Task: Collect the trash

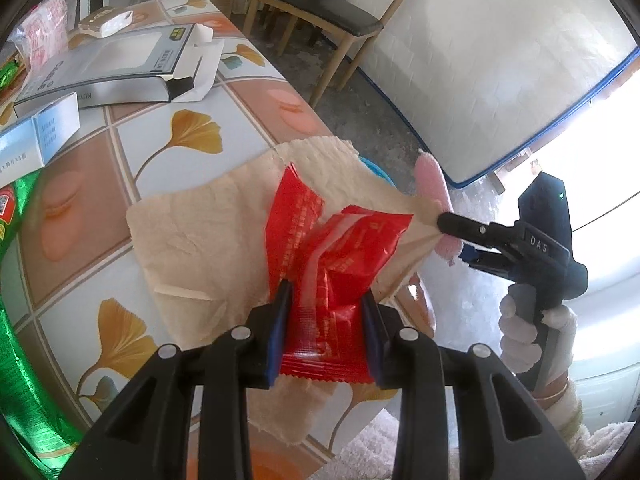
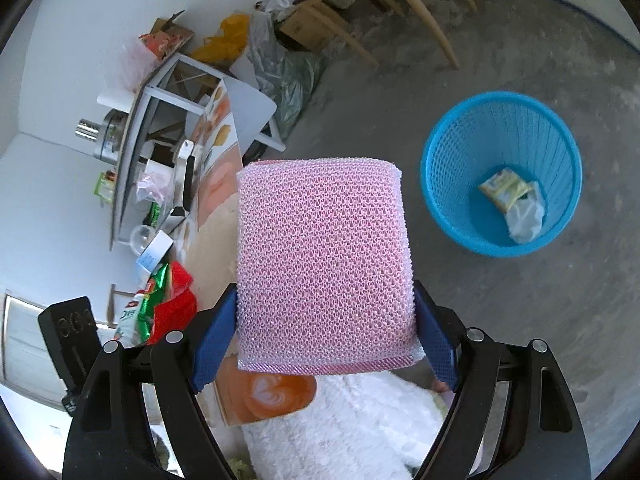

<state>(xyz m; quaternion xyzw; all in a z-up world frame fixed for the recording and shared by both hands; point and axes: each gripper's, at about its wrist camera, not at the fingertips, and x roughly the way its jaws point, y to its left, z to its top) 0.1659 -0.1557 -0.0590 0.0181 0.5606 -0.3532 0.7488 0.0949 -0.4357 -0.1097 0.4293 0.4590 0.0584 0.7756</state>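
Left tool (image 1: 326,304) clamped on a red wrapper (image 1: 340,264), held over a beige paper napkin (image 1: 208,232) lying on the desk (image 1: 192,136) edge. Right tool (image 2: 326,320) spread wide, pads gripping a pink mesh sponge (image 2: 324,264) — its far end touches the napkin. Blue basket (image 2: 448,168) sits on the floor (image 2: 560,320), some trash inside.
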